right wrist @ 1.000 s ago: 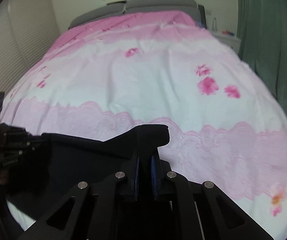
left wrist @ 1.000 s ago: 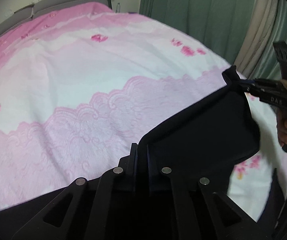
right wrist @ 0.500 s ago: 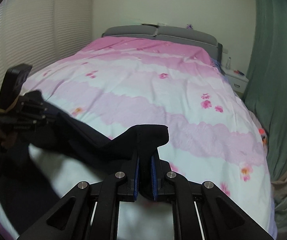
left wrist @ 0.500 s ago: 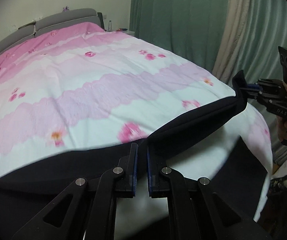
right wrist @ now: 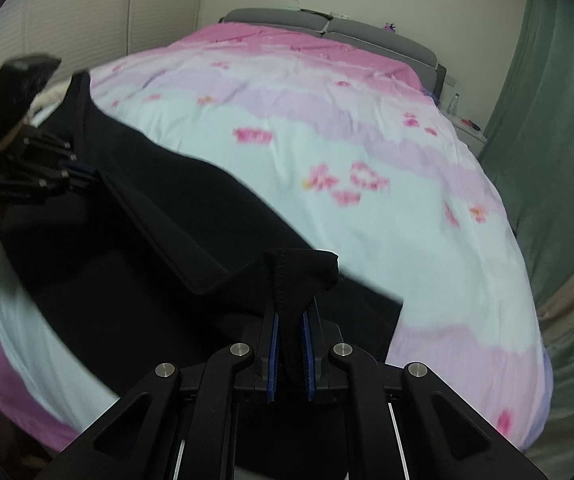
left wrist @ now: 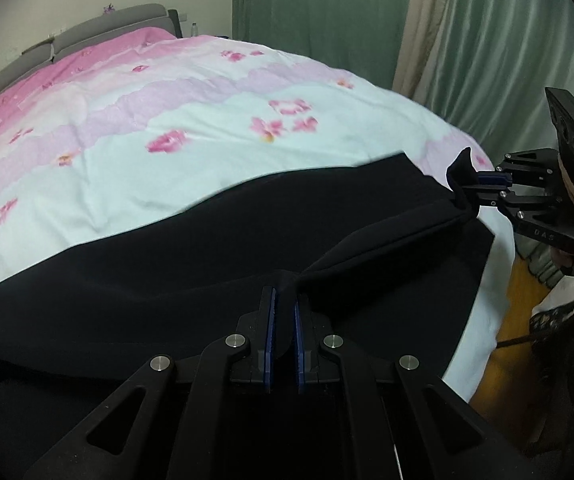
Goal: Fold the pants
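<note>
Black pants (left wrist: 215, 240) are spread over the near end of a bed with a pink and white flowered cover (left wrist: 191, 112). My left gripper (left wrist: 284, 300) is shut on a bunched edge of the pants. At the right of the left wrist view, my right gripper (left wrist: 473, 194) pinches another corner of the same edge, which stretches taut between the two. In the right wrist view the right gripper (right wrist: 290, 316) is shut on black cloth (right wrist: 191, 216), and the left gripper (right wrist: 85, 174) holds the far corner at the left.
Green curtains (left wrist: 327, 20) hang beyond the bed on the right, with a beige one (left wrist: 423, 28) beside them. A grey headboard (right wrist: 327, 26) stands at the far end. A nightstand with a bottle (right wrist: 453, 104) sits by the headboard. Orange floor (left wrist: 515, 300) shows past the bed's corner.
Both grippers have drawn back toward the foot of the bed, dragging the pants with them. The cloth now lies lower and flatter on the cover, with more of the bed in sight.
</note>
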